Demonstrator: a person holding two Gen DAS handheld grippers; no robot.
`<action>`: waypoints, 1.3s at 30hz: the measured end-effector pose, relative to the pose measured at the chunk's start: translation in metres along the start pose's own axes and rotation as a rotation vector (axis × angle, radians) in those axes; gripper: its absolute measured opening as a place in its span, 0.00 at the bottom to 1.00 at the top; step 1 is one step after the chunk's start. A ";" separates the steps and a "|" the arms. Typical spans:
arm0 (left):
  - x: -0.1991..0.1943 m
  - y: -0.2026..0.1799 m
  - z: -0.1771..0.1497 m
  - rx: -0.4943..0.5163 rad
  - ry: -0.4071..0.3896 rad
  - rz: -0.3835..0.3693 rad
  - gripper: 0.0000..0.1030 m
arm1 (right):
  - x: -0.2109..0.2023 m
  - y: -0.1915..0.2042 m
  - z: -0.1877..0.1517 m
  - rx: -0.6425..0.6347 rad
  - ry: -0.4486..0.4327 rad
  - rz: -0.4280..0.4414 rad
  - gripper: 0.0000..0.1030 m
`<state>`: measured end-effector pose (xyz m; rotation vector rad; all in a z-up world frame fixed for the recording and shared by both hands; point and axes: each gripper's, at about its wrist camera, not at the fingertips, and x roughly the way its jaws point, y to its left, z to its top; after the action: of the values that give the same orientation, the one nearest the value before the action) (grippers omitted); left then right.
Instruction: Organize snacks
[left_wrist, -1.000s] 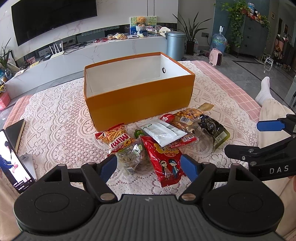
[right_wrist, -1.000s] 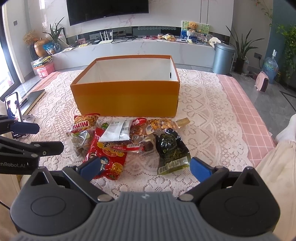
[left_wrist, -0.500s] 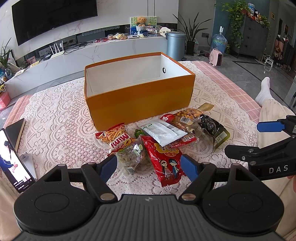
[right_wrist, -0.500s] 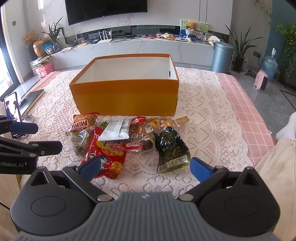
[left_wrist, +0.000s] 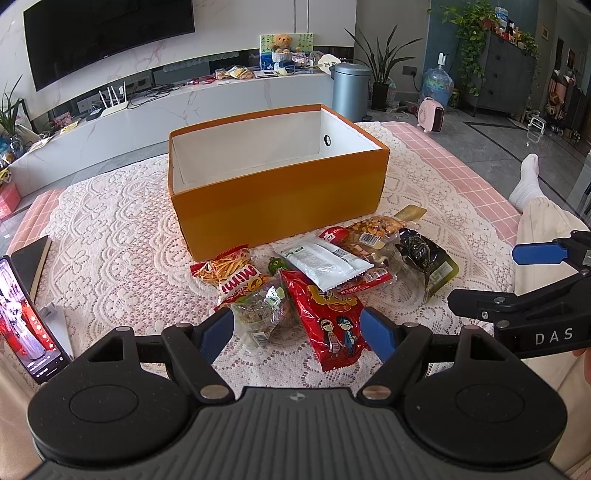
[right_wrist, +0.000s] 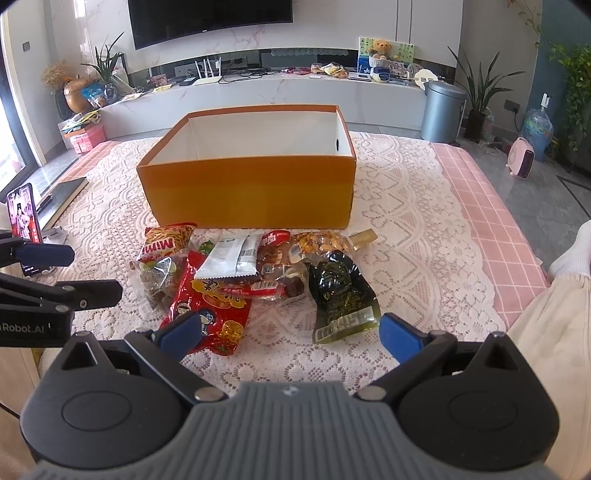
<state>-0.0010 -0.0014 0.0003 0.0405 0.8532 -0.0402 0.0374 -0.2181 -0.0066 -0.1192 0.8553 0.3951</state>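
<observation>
Left wrist view shows the left gripper (left_wrist: 299, 328) nearest the lens, its blue-padded fingers spread wide with nothing between them, hovering just above the near edge of a pile of snacks. The right gripper (right_wrist: 291, 334) hangs likewise over the same pile, fingers parted and empty; its side appears at the right edge of the left view.

Just beyond the left gripper's fingertips lies a red cartoon packet (left_wrist: 328, 314), with a clear bag of mixed bits (left_wrist: 258, 310) beside it on the left. A white sachet (left_wrist: 325, 262) rests across the red packet's far end. Left of that sits an orange "Mimi" stick-snack bag (left_wrist: 232, 273). To the right, a dark green pouch (right_wrist: 343, 291) lies closest to the right gripper, and a bag of golden nuts (right_wrist: 321, 240) sits behind it, near the box.

All the snacks lie loose on a white lace tablecloth (left_wrist: 110, 240) over a pink checked cover. Behind the pile stands an open orange box (left_wrist: 280, 206) with white inner walls; no snack shows inside it.

At the far left edge of the table a phone (left_wrist: 26, 317) stands propped with its screen lit. A person's leg in pale trousers and a white sock (left_wrist: 526, 184) shows on the right. Farther back, a long white media console (right_wrist: 277, 92) runs along the wall under a dark television (right_wrist: 210, 18).
</observation>
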 end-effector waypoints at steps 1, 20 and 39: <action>0.000 0.000 0.000 0.000 0.000 0.000 0.89 | 0.000 0.000 0.000 0.001 0.001 0.000 0.97; 0.001 0.000 -0.002 -0.003 0.005 0.000 0.89 | 0.003 0.001 0.001 0.010 0.014 0.000 0.97; 0.020 0.030 -0.002 -0.150 0.087 -0.149 0.53 | 0.013 -0.005 -0.004 0.003 -0.061 0.039 0.83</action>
<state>0.0119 0.0287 -0.0151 -0.1632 0.9431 -0.1144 0.0439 -0.2202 -0.0190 -0.0875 0.7986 0.4316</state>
